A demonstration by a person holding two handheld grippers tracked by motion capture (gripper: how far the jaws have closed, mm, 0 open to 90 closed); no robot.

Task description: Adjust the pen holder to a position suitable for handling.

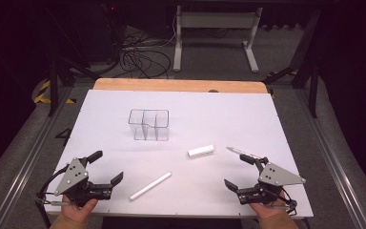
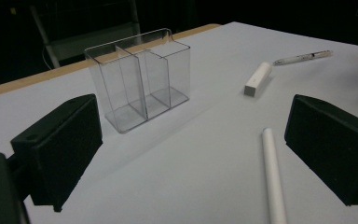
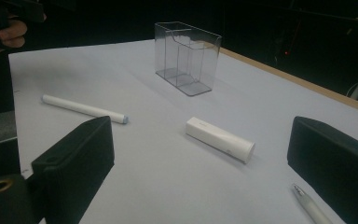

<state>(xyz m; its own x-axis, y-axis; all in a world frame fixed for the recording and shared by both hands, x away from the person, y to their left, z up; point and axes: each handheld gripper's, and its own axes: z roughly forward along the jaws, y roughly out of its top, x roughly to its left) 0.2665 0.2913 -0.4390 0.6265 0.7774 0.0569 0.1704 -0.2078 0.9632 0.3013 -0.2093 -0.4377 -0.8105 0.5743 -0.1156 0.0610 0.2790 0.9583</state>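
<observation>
The left tool [image 1: 108, 168] rests at the counter's [image 1: 105, 109] near left edge, jaws wide with nothing between them. The right tool [image 1: 243, 172] sits at the near right, also wide and holding nothing. A white marker [image 1: 150, 186] lies between them, near the left tool. A white stick [image 1: 201, 150] and a pen [image 1: 240, 152] lie beyond, and a clear holder [image 1: 148, 125] stands mid-counter.

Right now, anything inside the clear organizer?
Nothing: the clear organizer stands with all compartments bare, seen through its walls. The white marker, white case and pen lie outside it.
</observation>
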